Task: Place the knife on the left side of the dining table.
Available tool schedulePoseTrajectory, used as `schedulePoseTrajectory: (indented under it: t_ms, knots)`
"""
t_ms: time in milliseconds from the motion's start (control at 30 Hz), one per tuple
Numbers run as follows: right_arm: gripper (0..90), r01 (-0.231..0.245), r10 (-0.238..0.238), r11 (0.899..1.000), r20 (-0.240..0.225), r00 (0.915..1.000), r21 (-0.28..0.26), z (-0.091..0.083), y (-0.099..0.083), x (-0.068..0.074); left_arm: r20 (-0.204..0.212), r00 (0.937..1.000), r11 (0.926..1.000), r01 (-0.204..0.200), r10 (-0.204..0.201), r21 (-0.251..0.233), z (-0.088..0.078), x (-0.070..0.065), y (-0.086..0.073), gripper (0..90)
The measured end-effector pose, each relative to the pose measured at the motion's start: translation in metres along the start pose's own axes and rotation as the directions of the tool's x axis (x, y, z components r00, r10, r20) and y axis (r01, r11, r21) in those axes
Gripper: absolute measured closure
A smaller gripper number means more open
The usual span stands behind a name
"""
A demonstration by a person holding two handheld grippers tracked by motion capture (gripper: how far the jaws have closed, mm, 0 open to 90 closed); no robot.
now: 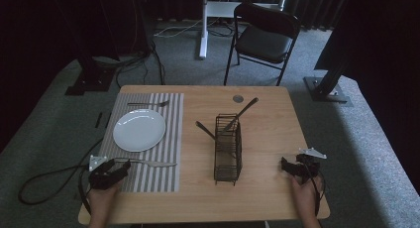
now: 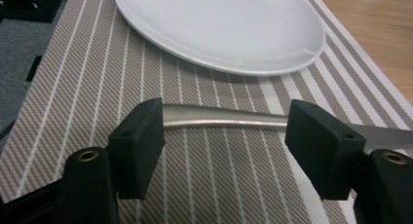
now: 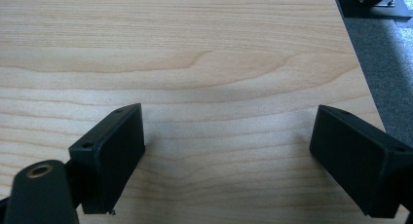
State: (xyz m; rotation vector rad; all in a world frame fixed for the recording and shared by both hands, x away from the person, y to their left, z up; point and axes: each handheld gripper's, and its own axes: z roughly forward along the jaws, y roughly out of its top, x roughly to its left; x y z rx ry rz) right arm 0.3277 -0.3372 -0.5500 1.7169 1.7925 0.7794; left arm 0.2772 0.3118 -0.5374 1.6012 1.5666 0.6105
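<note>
Your left claw sits low at the near left of the placemat, jaws apart and gripping nothing; the knife lies flat on the mat just in front of it, between the plate and the mat's near edge. In the left gripper view the knife handle runs crosswise past the 2 pads, free of both (it looks set down, judging by the gap). To finish this step well, draw the claw straight back along the mat without lifting a pad into the handle, so the knife keeps its line parallel to the plate's rim. Your right claw rests at the near right corner of the worktop, jaws wide over bare wood, holding nothing.

The knife is smooth brushed metal, gently curved, and will slide easily on a nudge. The mat is woven, ribbed, in brown-and-white stripes, with some grip. The plate is glossy white, round, shallow. The caddy is a dark wire basket, tall and narrow, with 2 handles sticking out. A fork lies beyond the plate
</note>
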Motion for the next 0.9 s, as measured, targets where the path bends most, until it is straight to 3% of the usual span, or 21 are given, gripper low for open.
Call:
schedulePoseTrajectory:
  t_ms: [200,333,400,433,567,600,667,900]
  knots:
    - [12.2,0.000,0.000,1.000,0.000,1.0000,0.000,0.000,0.000,0.000,-0.006,0.9999,1.0000,0.010,-0.010,-0.001,-0.005,-0.005,-0.007,29.5]
    - [12.2,0.000,0.000,1.000,0.000,1.0000,0.000,0.000,0.000,0.000,0.005,0.9991,0.9977,0.043,-0.043,0.053,-0.005,-0.006,-0.008,29.1]
    - [12.2,0.000,0.000,1.000,0.000,1.0000,0.000,0.000,0.000,0.000,-0.001,0.9997,0.9979,0.025,-0.025,0.059,-0.007,-0.007,-0.010,25.6]
    - [12.2,0.000,0.000,1.000,0.000,1.0000,0.000,0.000,0.000,0.000,-0.004,0.9998,0.9979,0.020,-0.020,0.062,-0.008,-0.007,-0.010,18.7]
    - [12.2,0.000,0.000,1.000,0.000,1.0000,0.000,0.000,0.000,0.000,0.002,0.9998,0.9990,-0.022,0.022,0.039,-0.010,-0.010,-0.011,15.6]
    - [12.2,0.000,0.000,1.000,0.000,1.0000,0.000,0.000,0.000,0.000,-0.002,0.9993,0.9983,-0.036,0.036,0.046,-0.010,-0.010,-0.011,8.7]
    - [12.2,0.000,0.000,1.000,0.000,1.0000,0.000,0.000,0.000,0.000,-0.021,0.9980,0.9970,-0.059,0.060,0.051,-0.008,-0.012,-0.012,8.7]
    - [12.2,0.000,0.000,1.000,0.000,1.0000,0.000,0.000,0.000,0.000,-0.026,0.9963,0.9954,-0.080,0.082,0.052,-0.006,-0.015,-0.012,8.7]
